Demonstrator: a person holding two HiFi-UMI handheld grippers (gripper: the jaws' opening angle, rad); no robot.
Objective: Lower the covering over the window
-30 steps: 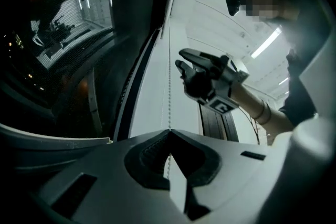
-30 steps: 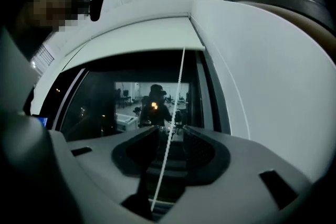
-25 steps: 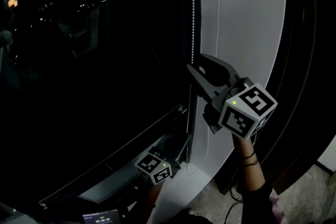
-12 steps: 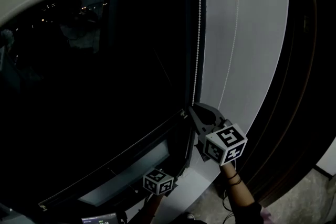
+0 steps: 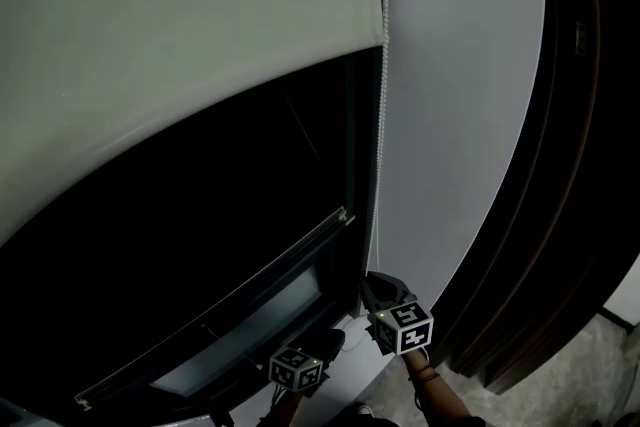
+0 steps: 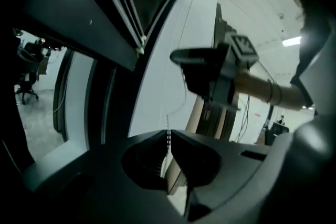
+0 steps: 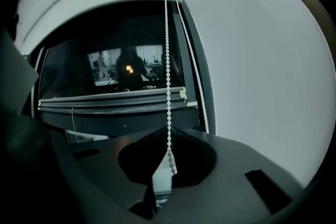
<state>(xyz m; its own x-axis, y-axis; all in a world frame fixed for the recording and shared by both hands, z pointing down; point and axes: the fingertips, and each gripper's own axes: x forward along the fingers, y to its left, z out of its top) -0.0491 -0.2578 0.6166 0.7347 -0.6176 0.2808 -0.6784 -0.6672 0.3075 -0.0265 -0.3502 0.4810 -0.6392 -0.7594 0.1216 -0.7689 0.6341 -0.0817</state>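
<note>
Dark window glass (image 5: 210,245) fills the lower half of the head view, with a pale wall (image 5: 460,65) running up beside it on the right. The change is plain: a second ago no blind showed over the pane. Now the blind (image 5: 180,45) hangs across the upper part, its bottom edge about halfway down.

My right claw (image 7: 168,131) did that. It was up high with its jaws wide beside the bead chain (image 5: 381,115). Since then it has nipped shut on the chain and travelled down to the window's bottom corner. In the right gripper view the beads run straight into the pinched tips, and a short tail hangs out below them.

My left claw (image 6: 168,135) sits lower again and is also closed, with beads caught between its tips. I think that is the other run of the same loop, though the dim view leaves me unsure.

By my reckoning the job is roughly half done, since the lower glass is still uncovered. My right claw has about run out of downward reach, so I expect it must let go and take a fresh hold higher up.

No boxes, bins or other containers are in sight, so there are no contents to report.
</note>
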